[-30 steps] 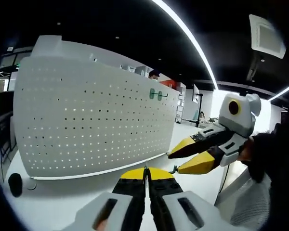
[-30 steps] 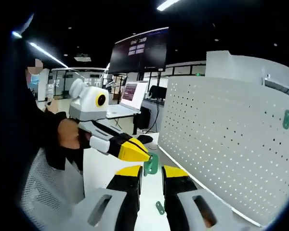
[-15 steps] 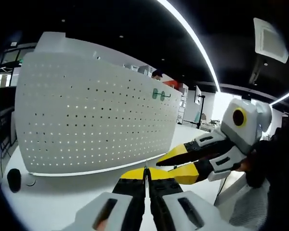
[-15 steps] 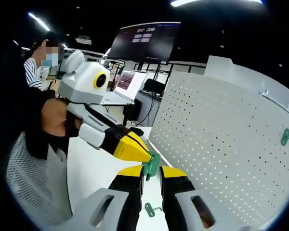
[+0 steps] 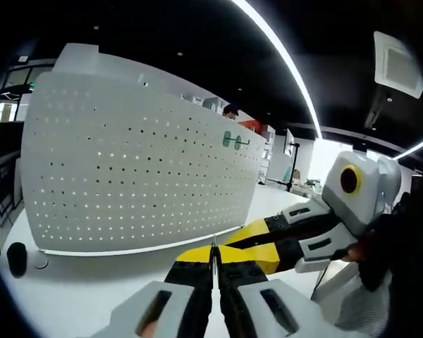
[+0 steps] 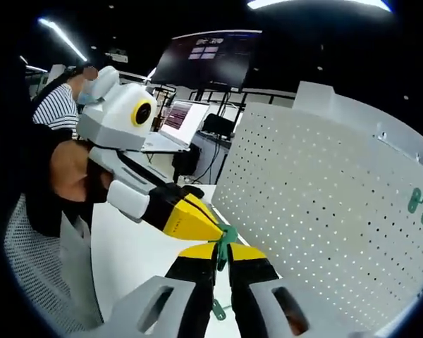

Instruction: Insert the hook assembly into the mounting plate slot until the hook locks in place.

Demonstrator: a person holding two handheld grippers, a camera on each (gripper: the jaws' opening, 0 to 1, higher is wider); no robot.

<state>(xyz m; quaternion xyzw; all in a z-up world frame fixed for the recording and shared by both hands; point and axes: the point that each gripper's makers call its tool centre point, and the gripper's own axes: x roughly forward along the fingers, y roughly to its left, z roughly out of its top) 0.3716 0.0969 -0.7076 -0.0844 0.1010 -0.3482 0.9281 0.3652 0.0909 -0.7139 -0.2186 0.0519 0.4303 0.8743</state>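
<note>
A small green hook (image 6: 226, 236) stands between the tips of my right gripper (image 6: 223, 252), whose jaws are shut on it. My left gripper (image 6: 213, 234) comes in from the left and pinches the same hook from the side. In the left gripper view my left gripper (image 5: 213, 251) is shut, with the hook (image 5: 213, 243) showing edge-on as a thin sliver at its tips. My right gripper (image 5: 234, 244) reaches those tips from the right. The white perforated mounting plate (image 5: 127, 176) (image 6: 324, 204) stands upright on the table behind.
Green hooks (image 5: 231, 139) (image 6: 417, 201) hang high on the plate. A loose green hook (image 6: 217, 308) lies on the white table. A black round object (image 5: 15, 258) sits by the plate's foot. A laptop (image 6: 180, 123), a monitor (image 6: 208, 60) and a mesh chair (image 6: 35, 282) are nearby.
My right gripper's jaws have shut on the green hook that the left gripper holds. The two grippers have drawn closer, tip to tip.
</note>
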